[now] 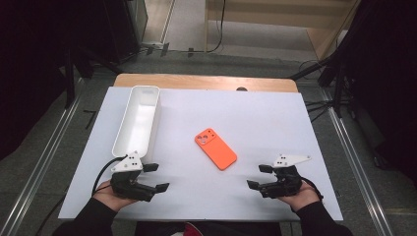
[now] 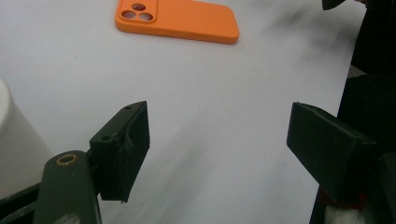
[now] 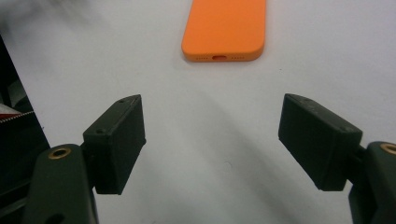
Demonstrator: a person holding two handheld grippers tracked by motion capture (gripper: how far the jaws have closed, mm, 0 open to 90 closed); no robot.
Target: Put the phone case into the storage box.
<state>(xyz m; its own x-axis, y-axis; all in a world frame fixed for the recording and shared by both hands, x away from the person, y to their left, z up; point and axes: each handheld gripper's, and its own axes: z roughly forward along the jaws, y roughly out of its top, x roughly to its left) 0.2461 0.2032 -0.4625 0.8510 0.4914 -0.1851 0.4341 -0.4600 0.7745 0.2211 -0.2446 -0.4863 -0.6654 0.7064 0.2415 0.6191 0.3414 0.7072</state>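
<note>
An orange phone (image 1: pixel 215 148) lies camera side up near the middle of the white table top (image 1: pixel 255 113). My left gripper (image 1: pixel 156 177) rests open at the front left, with nothing between its jaws. In the left gripper view the phone (image 2: pixel 176 19) lies ahead and a little left of that gripper (image 2: pixel 217 140). At the front right my right gripper (image 1: pixel 258 176) stands open and holds nothing. The right gripper view has the phone's port end (image 3: pixel 225 29) straight ahead of the wide jaws (image 3: pixel 212 140).
A long white bin (image 1: pixel 138 119) stands at the back left, just beyond my left gripper, and its wall (image 2: pixel 14 140) sits at the left edge of the left gripper view. The table's front edge runs close under both hands.
</note>
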